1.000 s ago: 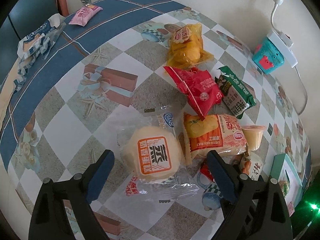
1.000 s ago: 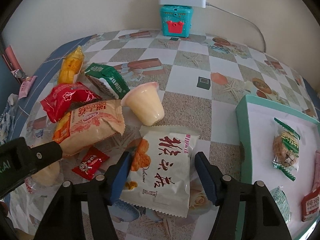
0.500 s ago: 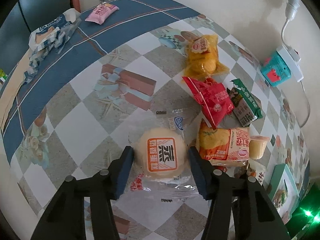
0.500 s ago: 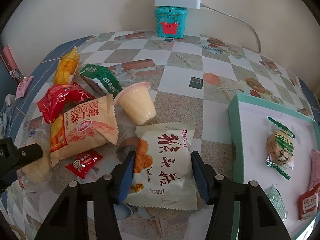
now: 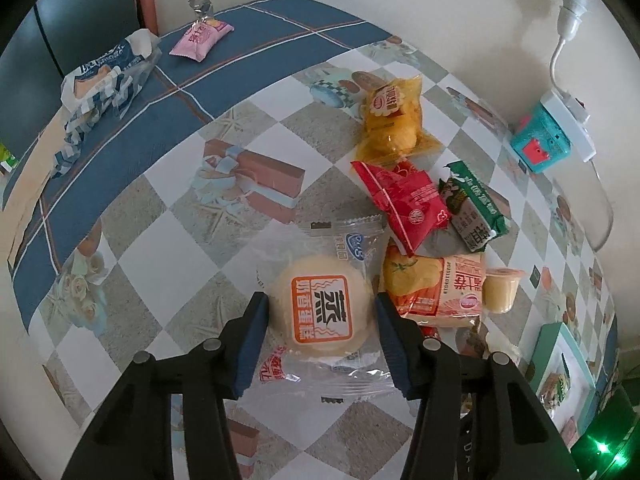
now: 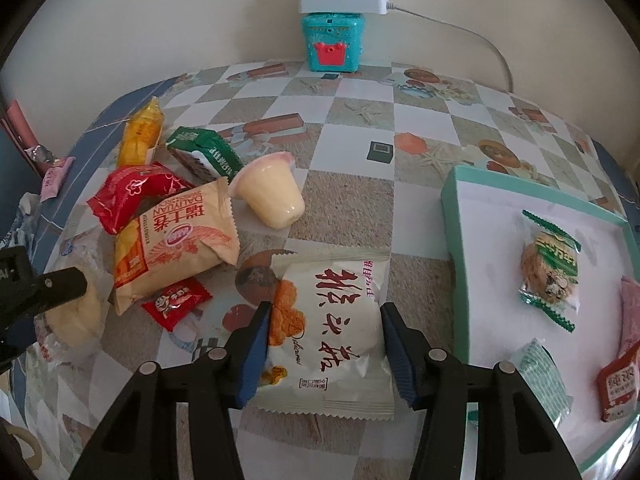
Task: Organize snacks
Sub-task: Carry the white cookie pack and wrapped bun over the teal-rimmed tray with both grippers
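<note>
A round pale steamed cake in clear wrap with an orange label lies on the checked tablecloth. My left gripper is closing on it, pads pressed to both sides. A white snack packet with red characters lies flat beside the teal tray, and my right gripper grips its two side edges. Left of it lie a beige-orange packet, a jelly cup on its side and a small red sachet. The left gripper's finger shows at the right wrist view's left edge.
Red, green and yellow packets lie behind the cake. The tray holds several wrapped snacks, one green-edged. A teal toy box under a power strip stands at the wall. A pink packet and a torn wrapper lie far left.
Both grippers' jaws have narrowed from well apart to touching their items: the left onto the cake, the right onto the white packet. Neither hand has shifted much.
</note>
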Motion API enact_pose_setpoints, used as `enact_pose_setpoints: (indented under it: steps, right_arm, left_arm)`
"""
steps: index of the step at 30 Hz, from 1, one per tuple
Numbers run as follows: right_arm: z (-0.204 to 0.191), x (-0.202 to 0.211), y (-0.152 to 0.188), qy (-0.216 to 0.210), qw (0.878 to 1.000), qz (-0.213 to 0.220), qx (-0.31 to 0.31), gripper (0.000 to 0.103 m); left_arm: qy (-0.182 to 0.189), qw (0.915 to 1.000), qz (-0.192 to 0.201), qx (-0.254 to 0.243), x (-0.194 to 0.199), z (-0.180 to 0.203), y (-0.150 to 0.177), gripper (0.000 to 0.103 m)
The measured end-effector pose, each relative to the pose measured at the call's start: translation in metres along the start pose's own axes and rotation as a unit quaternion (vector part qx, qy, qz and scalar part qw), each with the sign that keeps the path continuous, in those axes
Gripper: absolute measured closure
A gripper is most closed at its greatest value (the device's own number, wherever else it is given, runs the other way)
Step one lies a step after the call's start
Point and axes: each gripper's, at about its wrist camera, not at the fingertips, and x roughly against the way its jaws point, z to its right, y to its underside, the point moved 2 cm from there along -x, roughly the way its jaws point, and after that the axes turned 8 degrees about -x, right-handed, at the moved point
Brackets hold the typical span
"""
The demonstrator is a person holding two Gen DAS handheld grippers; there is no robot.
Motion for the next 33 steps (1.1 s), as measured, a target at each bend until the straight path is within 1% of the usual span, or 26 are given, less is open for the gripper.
enact_pose_setpoints:
  steps: [4, 12, 21, 25, 31, 33]
  right_arm:
    - [0.004, 0.009, 0.000, -0.004, 1.000, 0.003, -0.005, 0.047]
    - [0.017, 0.031, -0.001, -0.008, 1.000, 0.014, -0.017, 0.047]
    - [0.036, 0.065, -0.003, -0.016, 0.998, 0.039, -0.039, 0.047]
    - [0.048, 0.077, -0.001, -0.018, 0.997, 0.046, -0.051, 0.047]
    - [0.074, 0.093, -0.001, -0.017, 0.995, 0.058, -0.075, 0.047]
    - [0.083, 0.097, -0.002, -0.015, 0.994, 0.063, -0.085, 0.047]
  left_arm:
    - [0.000, 0.9999, 0.011, -0.003, 0.012, 0.002, 0.000, 0.048]
    - [0.009, 0.9989, 0.035, -0.031, 0.036, 0.021, 0.001, 0.048]
    - [0.013, 0.9967, 0.064, -0.048, 0.066, 0.034, 0.005, 0.048]
    - [0.008, 0.9950, 0.076, -0.063, 0.076, 0.043, 0.008, 0.048]
    - [0.002, 0.9931, 0.084, -0.082, 0.085, 0.059, 0.014, 0.048]
    - [0.005, 0.9916, 0.090, -0.093, 0.090, 0.067, 0.017, 0.048]
